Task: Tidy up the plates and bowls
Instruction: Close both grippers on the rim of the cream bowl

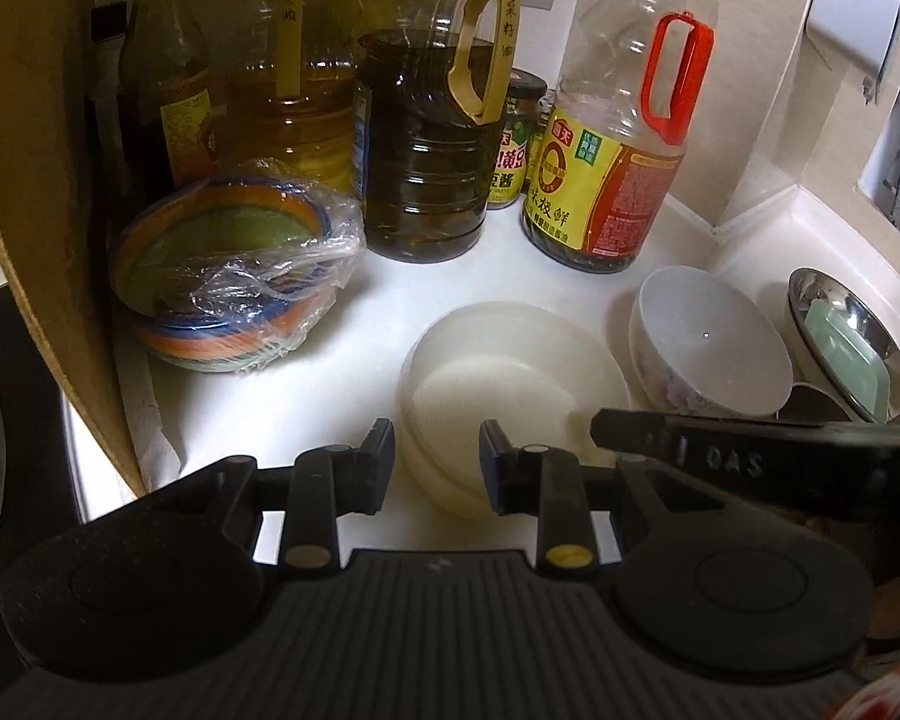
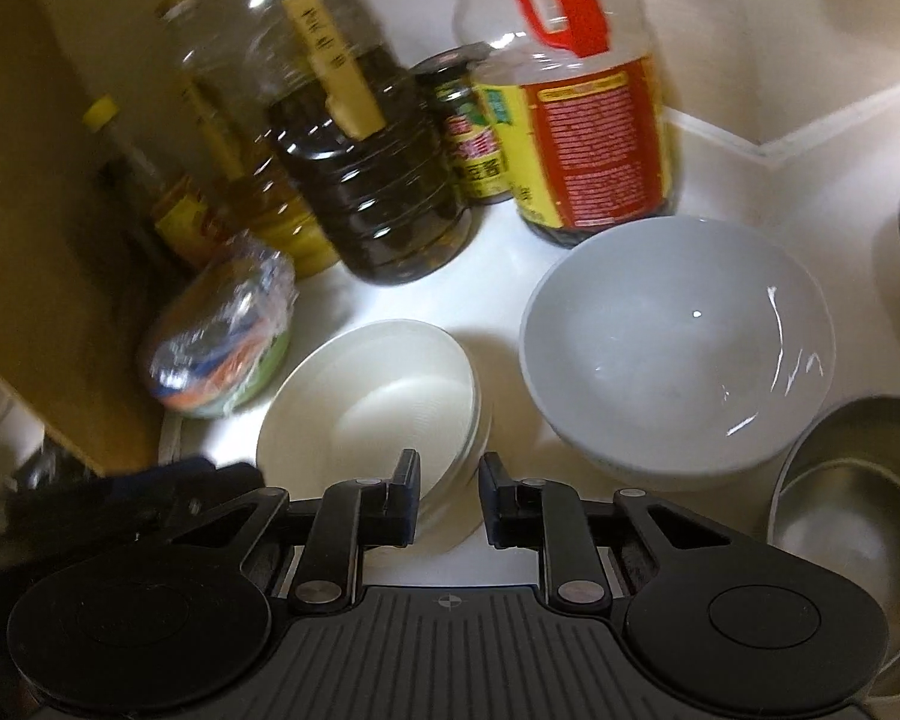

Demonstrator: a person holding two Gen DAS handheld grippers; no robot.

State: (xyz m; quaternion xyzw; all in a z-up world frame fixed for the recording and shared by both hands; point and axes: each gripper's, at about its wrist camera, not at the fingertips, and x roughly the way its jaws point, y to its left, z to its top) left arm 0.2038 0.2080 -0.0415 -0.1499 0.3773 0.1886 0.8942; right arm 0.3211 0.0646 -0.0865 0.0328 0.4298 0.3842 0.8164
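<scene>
Left wrist view: saw the white bowls (image 1: 510,360) nested in a small stack on the counter (image 1: 330,396), right in front of the left claw (image 1: 435,465) and a little below it. Round, so no long side to line up with. Found the near edge of that stack sitting between the two fingers, with the jaws only a little way apart. Could not tell if the pads pressed on it. Right wrist view: found the right claw (image 2: 449,480) at the other side of the same stack, jaws narrow too, with the stack's edge in the gap. Could not tell about a squeeze there either. Both hands about as near, one on each side. Probably about to lift or shift the stack. Nothing inside the top white bowl. Just beside it on the right, a bigger china bowl (image 1: 708,342), tilted and empty. Farther right, a steel dish (image 1: 810,312) with a green box (image 1: 846,354) in it, and a steel bowl (image 2: 846,516) nested in a bigger steel one. Off to the left, coloured bowls (image 1: 234,276) wrapped in clear plastic, with tall bottles (image 1: 426,150) behind.
</scene>
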